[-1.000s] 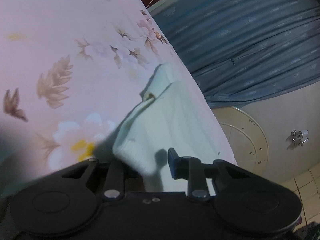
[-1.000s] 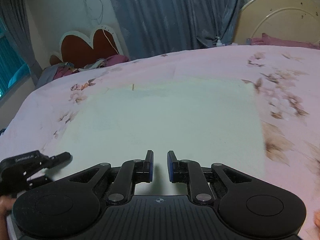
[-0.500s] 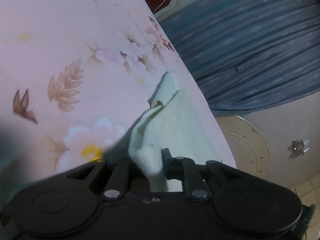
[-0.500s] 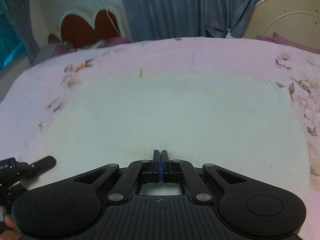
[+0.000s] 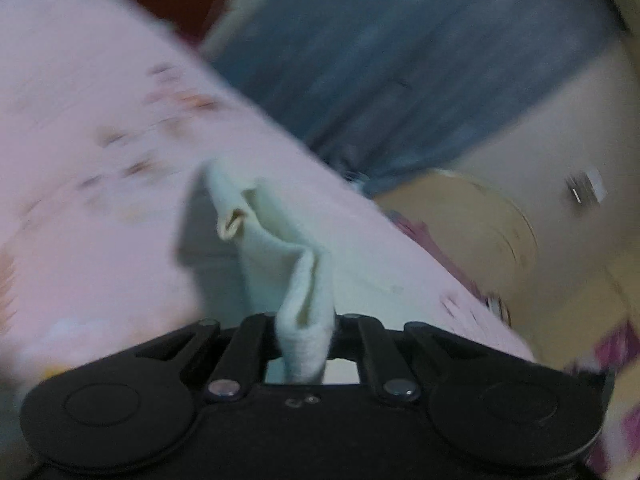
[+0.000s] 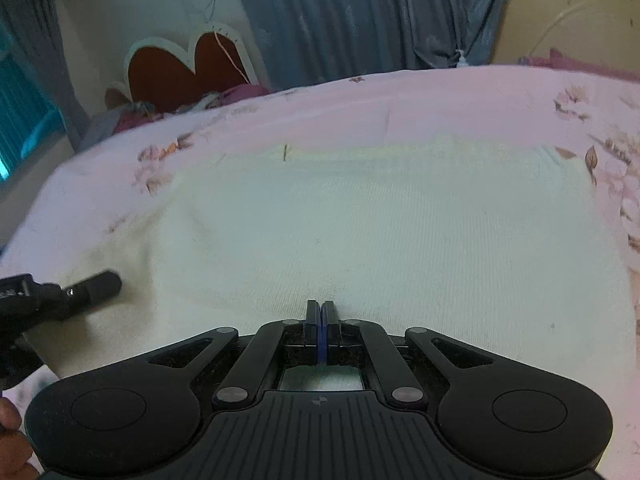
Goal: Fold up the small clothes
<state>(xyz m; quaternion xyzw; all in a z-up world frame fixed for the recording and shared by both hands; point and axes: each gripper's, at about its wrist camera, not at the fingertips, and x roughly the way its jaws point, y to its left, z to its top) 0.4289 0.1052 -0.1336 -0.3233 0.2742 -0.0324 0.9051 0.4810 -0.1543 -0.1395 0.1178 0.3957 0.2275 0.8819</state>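
Note:
A pale cream knitted cloth [image 6: 392,236] lies spread on a pink floral bedsheet [image 6: 440,100]. My right gripper [image 6: 319,312] is shut on the cloth's near edge, and the cloth bulges up in front of it. My left gripper [image 5: 306,324] is shut on a corner of the same cloth [image 5: 280,248], which rises in a bunched fold from its jaws. The left gripper also shows at the left edge of the right wrist view [image 6: 72,292].
Blue-grey curtains [image 6: 360,16] hang behind the bed. A red heart-shaped board [image 6: 188,68] stands at the back left. A round cream tabletop [image 6: 568,20] leans at the back right. The bed's edge [image 5: 460,280] drops off to the right in the left wrist view.
Both grippers closed on the cloth's near edge. The left gripper has lifted its corner, so the cloth now stands in a fold. The right gripper has raised its edge slightly.

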